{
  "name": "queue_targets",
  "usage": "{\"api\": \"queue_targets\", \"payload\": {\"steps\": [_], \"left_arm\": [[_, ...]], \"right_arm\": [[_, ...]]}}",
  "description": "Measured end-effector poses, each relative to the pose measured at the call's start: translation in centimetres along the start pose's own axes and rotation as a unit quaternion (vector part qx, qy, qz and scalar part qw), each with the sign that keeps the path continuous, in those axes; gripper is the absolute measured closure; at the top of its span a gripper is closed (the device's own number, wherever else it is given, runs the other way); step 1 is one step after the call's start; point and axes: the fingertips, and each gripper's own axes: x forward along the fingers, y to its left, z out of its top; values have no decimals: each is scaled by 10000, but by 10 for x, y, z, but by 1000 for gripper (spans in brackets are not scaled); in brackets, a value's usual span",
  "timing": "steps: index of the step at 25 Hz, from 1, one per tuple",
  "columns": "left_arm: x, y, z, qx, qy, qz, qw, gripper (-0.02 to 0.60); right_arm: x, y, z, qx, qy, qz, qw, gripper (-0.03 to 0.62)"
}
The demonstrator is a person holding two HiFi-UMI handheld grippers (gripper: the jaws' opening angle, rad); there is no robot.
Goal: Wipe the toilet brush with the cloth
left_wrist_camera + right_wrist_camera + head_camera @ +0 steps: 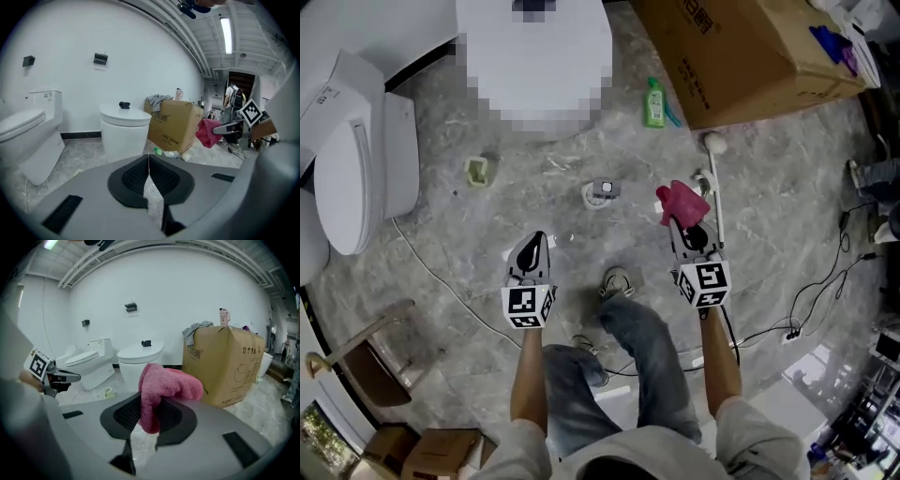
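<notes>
The right tongs [689,234] are closed on a pink terry cloth [680,202]. In the right gripper view the pink terry cloth [166,383] is pinched between the two black pads and bulges up and over them in a thick fold. That leaves a soft wad out in front of the right tongs [147,414], which looks like a sensible way to carry it for wiping.

The left tongs [532,251] hang at centre left of the head view. The left gripper view shows the left tongs [149,171] with jaws pressed together along a thin seam and nothing between them. They are free, probably so they can steady whatever is to be wiped.

The white long-handled toilet brush [715,192] lies flat on the grey marbled floor [787,187], right of centre in the head view. Its handle runs just beside the cloth, and its pale head points toward the brown cardboard box [741,47] at the upper right. In that view the cloth looks close to the handle, but the tongs seem to be held above the floor, and I cannot tell whether cloth and brush touch.

My judgement is that wiping has not begun. The brush has yet to be lifted or pinned, and the cloth brought down along its handle. A green plastic bottle [653,101] lies near the box, clear of both tongs.
</notes>
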Motion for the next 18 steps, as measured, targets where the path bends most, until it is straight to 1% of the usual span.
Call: {"api": "queue_targets", "payload": {"steps": [2,4,9,14,18], "left_arm": [[-18,3,29,39,-18,105,9999,560],[-35,6,60,-2,-75,166,9998,560],[-67,5,141,17,-136,153,9998,560],[-107,1,222,130,-268,146,9994,560],[-135,-5,270,128,-336,252,9990,561]], "right_arm": [[-16,7,22,-9,56,32,10000,499],[-34,13,46,-39,99,37,9999,499],[-73,17,112,-133,88,-46,9999,499],[-113,17,180,-70,-108,-235,9996,500],[-142,19,222,-45,-260,-278,9993,500]]}}
